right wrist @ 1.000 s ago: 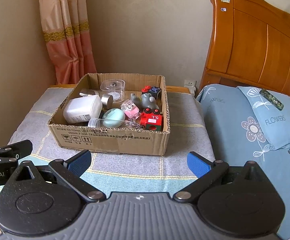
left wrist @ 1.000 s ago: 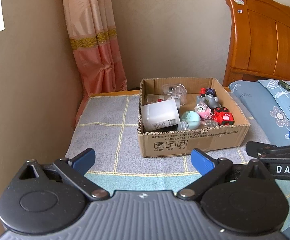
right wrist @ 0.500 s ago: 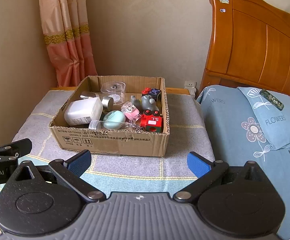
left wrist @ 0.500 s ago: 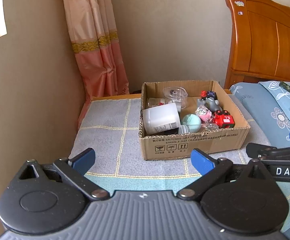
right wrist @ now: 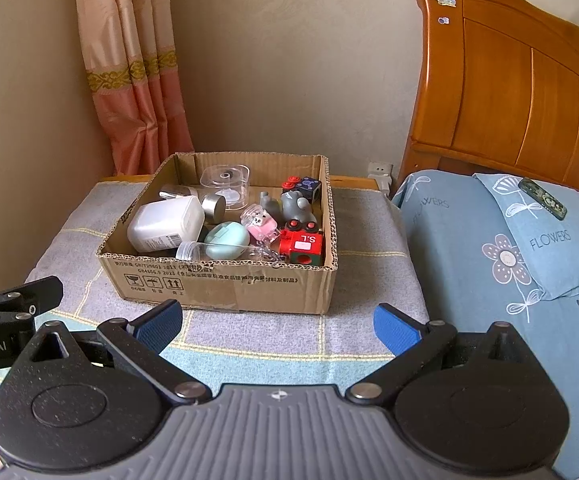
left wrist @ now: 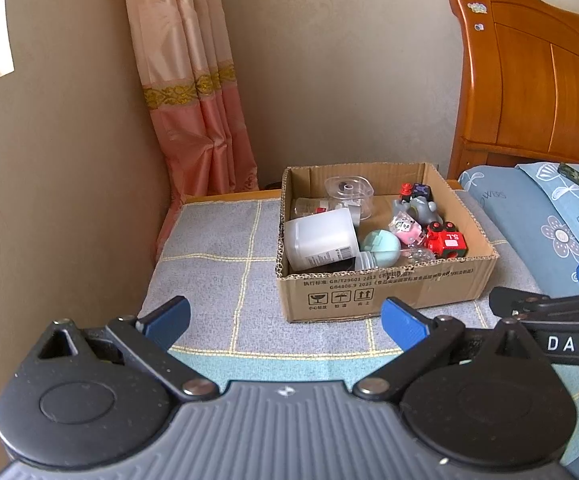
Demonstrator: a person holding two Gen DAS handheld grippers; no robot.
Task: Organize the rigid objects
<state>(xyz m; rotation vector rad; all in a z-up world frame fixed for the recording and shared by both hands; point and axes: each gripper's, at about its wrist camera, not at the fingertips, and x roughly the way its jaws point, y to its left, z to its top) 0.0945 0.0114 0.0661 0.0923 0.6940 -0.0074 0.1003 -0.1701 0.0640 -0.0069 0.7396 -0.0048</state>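
- Left tongs [left wrist: 285,322] spread wide, empty, above the near surface [left wrist: 209,240].
- Cardboard box [right wrist: 225,284] sits mid-surface; inside, white bottle [right wrist: 165,224] left, mint egg [right wrist: 227,236] centre, red toy truck [right wrist: 303,242] right.
- Right tongs [right wrist: 277,322] wide open, empty, near the box.

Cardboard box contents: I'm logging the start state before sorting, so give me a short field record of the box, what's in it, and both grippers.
container: cardboard box, open top, on a grey checked cloth
largest item: white plastic jar, lying on its side, left part of box
front right corner: red toy train
centre: mint green case, pink toy beside it
back: clear plastic holder
left gripper: open, empty, short of box
right gripper: open, empty
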